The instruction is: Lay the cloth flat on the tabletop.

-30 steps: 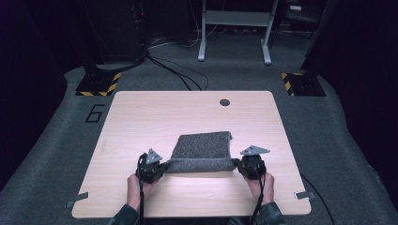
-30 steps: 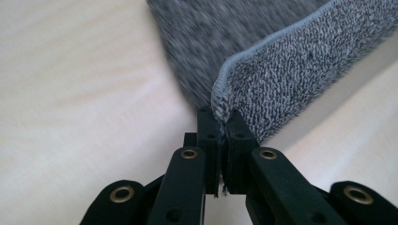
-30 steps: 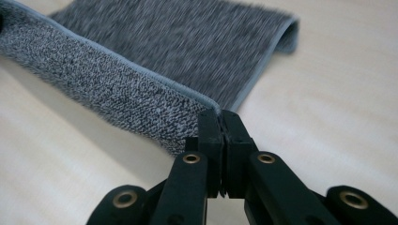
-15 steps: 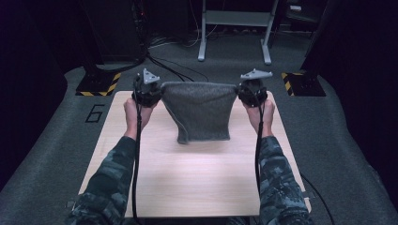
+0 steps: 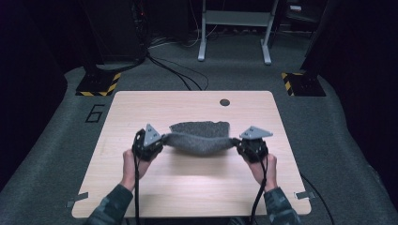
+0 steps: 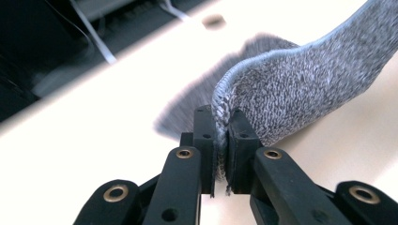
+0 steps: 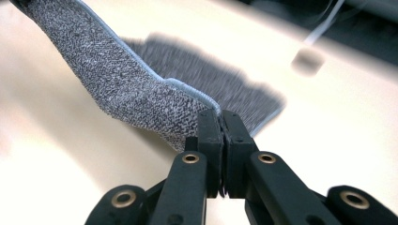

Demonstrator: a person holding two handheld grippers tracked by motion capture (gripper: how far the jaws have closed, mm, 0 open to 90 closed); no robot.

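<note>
Grey knitted cloth [image 5: 199, 138] hung stretched between left gripper [image 5: 157, 140] and right gripper [image 5: 240, 144], jaws of each clamped on a corner; its far part lay on the wooden surface [image 5: 187, 187].

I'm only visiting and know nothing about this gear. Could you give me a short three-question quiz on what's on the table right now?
1. True or false: both grippers are clamped on the grey cloth.
2. What does the cloth's far part rest on?
3. The dark round hole lies: A) near the table's far edge, B) under the cloth.

Key: 1 true: left gripper and right gripper each pinch a corner. 2 the wooden table. 3 A.
</note>
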